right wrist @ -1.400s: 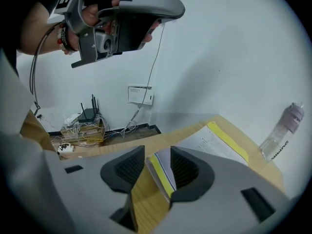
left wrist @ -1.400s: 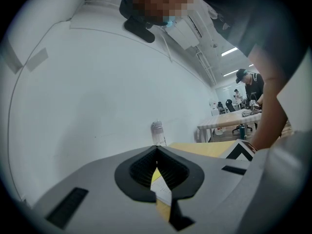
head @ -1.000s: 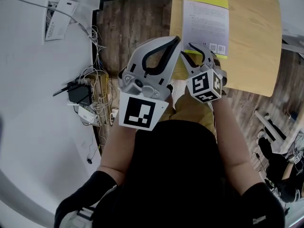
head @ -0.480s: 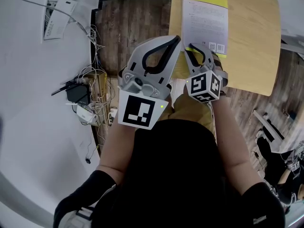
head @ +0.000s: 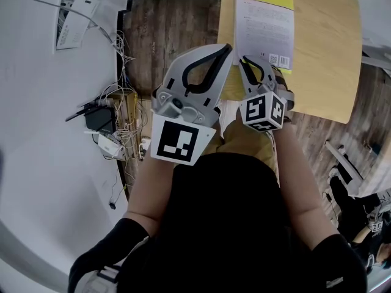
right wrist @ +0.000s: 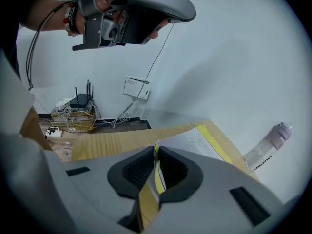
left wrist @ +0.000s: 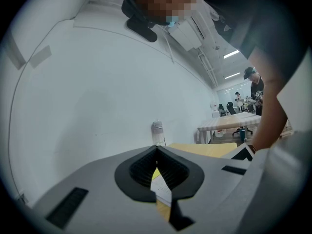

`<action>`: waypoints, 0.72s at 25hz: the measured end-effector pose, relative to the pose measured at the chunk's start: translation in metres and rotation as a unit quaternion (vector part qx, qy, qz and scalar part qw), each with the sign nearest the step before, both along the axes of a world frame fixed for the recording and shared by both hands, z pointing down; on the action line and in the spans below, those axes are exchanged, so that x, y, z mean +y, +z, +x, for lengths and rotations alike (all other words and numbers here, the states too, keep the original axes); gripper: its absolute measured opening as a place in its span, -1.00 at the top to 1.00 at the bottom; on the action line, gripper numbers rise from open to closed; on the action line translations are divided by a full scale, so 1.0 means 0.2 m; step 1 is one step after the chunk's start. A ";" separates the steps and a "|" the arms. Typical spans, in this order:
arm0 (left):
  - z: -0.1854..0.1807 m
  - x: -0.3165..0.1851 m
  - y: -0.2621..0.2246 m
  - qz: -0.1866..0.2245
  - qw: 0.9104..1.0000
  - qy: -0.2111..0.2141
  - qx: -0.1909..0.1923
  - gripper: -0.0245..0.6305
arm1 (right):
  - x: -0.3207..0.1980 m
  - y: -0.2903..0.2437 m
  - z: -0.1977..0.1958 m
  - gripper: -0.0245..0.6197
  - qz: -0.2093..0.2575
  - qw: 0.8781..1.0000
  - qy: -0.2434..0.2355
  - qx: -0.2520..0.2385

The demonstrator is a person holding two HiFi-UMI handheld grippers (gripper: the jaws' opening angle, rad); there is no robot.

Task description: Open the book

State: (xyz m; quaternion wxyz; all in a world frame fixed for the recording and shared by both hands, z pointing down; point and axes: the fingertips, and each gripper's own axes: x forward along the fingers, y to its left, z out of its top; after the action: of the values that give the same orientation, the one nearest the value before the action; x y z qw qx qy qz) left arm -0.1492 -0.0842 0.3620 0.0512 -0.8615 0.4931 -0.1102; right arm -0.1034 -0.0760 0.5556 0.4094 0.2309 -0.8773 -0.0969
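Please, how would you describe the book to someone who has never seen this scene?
Look at the light wooden table in front of the person. The book lies on it. Unlike the clear bottle nearby, it is flat, with a white printed cover and a yellow strip along one edge.

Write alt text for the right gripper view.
The right gripper, its fingers having just been closing, pinches the yellow edge of a book lying on a wooden table. The left gripper hangs above, and a bottle shows at right.
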 end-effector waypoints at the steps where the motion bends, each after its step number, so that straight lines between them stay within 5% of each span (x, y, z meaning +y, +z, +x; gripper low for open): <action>1: 0.00 0.00 0.00 0.000 1.000 0.000 0.001 0.89 | 0.00 -0.01 0.00 0.76 0.001 1.000 0.001 -0.003; 18: 0.02 -0.01 0.01 -0.005 1.000 0.003 0.000 0.89 | -0.02 -0.04 0.01 0.80 -0.006 1.000 0.010 -0.019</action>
State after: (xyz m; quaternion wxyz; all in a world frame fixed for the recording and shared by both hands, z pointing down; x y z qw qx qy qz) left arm -0.1445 -0.0857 0.3648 0.0470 -0.8632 0.4899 -0.1123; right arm -0.1013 -0.0802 0.5486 0.3952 0.2389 -0.8831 -0.0828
